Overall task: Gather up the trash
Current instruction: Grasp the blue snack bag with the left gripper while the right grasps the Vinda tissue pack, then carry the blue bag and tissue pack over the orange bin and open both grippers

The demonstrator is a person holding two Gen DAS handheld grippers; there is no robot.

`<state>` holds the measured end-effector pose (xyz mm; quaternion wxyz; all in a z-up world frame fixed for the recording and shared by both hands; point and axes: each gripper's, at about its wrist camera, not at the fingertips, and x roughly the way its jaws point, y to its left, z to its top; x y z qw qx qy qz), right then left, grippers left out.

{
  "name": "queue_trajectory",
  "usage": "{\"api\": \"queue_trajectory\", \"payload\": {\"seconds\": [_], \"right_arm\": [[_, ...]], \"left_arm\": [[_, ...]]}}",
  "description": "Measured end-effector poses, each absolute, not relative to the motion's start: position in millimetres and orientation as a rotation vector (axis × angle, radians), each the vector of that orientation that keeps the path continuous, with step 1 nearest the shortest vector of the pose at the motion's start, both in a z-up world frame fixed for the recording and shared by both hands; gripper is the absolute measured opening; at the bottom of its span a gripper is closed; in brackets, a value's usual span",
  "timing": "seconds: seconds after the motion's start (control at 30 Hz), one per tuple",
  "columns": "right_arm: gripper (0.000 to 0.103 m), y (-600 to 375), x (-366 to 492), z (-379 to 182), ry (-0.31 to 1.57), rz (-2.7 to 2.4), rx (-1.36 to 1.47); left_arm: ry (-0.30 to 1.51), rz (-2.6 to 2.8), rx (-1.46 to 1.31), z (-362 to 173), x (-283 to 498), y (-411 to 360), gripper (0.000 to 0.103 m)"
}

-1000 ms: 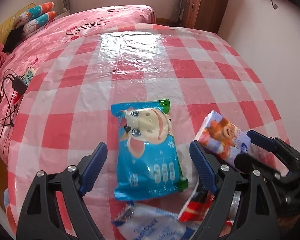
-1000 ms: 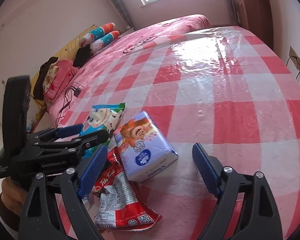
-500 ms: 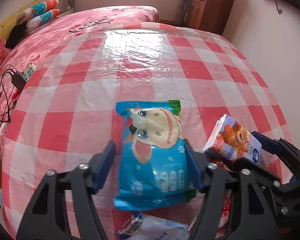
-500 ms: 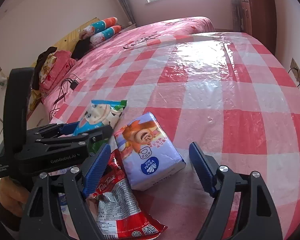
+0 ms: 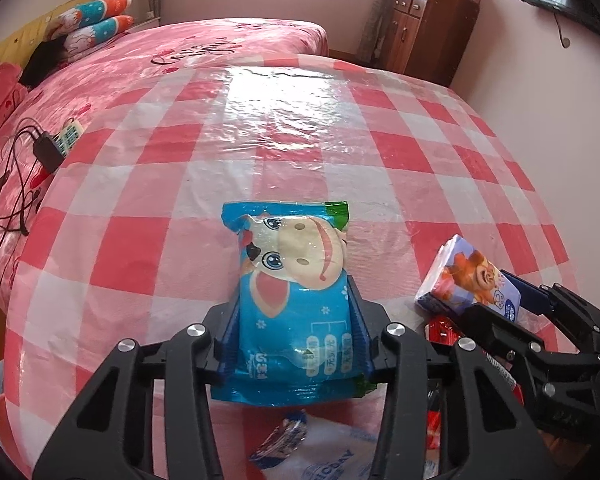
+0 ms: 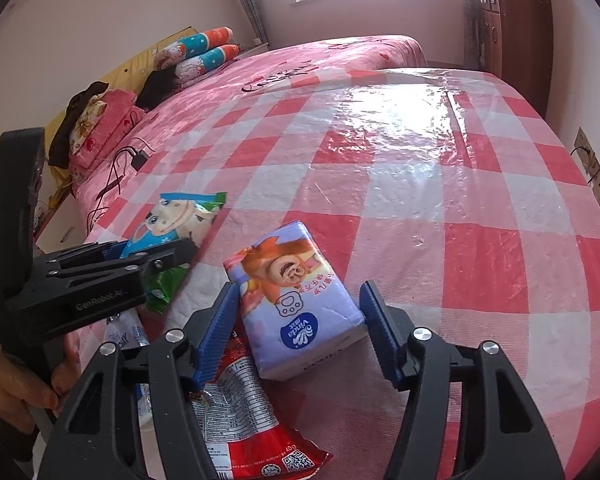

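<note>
A blue snack packet with a cartoon cow [image 5: 292,280] lies on the checked table. My left gripper [image 5: 294,300] has its jaws closing on it, with both blue pads pressed against its sides. The right wrist view shows that packet [image 6: 180,216] and the left gripper [image 6: 156,248] from the side. A purple tissue pack with a bear print [image 6: 296,280] sits between the fingers of my right gripper [image 6: 300,292]. Its jaws are closing, and the pads stand just off the pack's sides. A red wrapper [image 6: 244,412] lies under the pack's near end.
A white-and-blue packet [image 5: 324,460] lies at the near table edge. The red-and-white checked plastic cloth [image 5: 300,128] stretches far ahead. A pink bed [image 5: 180,52] with a power strip and cables [image 5: 60,140] borders the left. A wooden cabinet [image 5: 432,28] stands at the back right. A person's hand [image 6: 4,380] holds the left gripper.
The left jaws closed from wide apart onto the blue cow packet. The right jaws narrowed around the tissue pack. Both grippers stayed in nearly the same place.
</note>
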<state>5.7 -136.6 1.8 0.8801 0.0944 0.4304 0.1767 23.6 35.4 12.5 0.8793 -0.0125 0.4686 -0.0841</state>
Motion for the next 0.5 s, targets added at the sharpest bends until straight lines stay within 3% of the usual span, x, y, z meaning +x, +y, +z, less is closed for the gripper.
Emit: {"api": "queue_trajectory", "payload": {"seconds": [0.5], "right_arm": [[0.057, -158, 0, 6, 0.839, 0.364, 0.284]], "left_arm": [[0.916, -0.161, -0.11, 33, -12, 76, 0.046]]}}
